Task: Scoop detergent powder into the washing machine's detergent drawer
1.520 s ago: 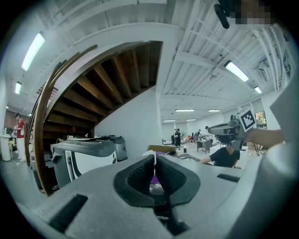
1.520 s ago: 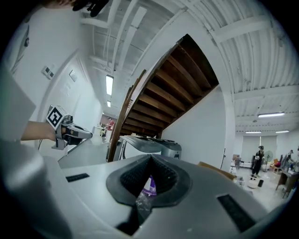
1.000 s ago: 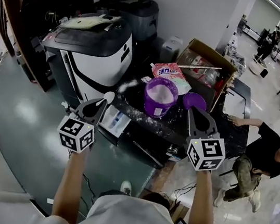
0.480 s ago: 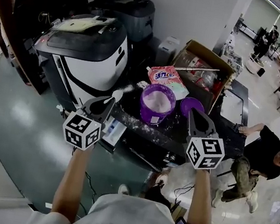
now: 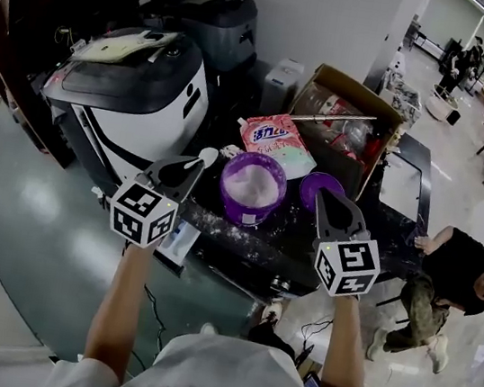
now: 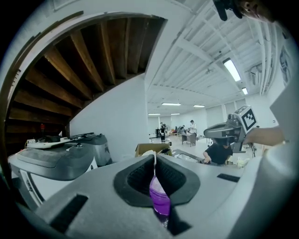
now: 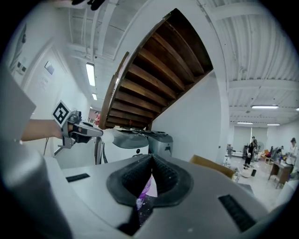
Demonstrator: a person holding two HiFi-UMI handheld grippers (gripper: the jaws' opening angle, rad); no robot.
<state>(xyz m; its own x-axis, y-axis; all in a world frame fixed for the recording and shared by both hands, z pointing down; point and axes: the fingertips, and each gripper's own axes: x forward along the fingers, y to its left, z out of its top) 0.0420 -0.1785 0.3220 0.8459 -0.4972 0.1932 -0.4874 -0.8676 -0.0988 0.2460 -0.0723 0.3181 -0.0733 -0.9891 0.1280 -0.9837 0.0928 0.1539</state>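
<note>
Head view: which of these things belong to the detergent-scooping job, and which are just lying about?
For the job: washing machine, its detergent drawer, purple powder tub, pink detergent bag, scoop in the left gripper.
Lying about: cardboard box, purple lid, grey machine behind.

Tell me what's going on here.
A person holds a gripper in each hand over a dark counter beside a washing machine. The left gripper is shut on a white scoop, held near the rim of an open purple tub of white powder. The right gripper is shut and empty, above the tub's purple lid. The machine's detergent drawer looks pulled out below the left gripper.
</note>
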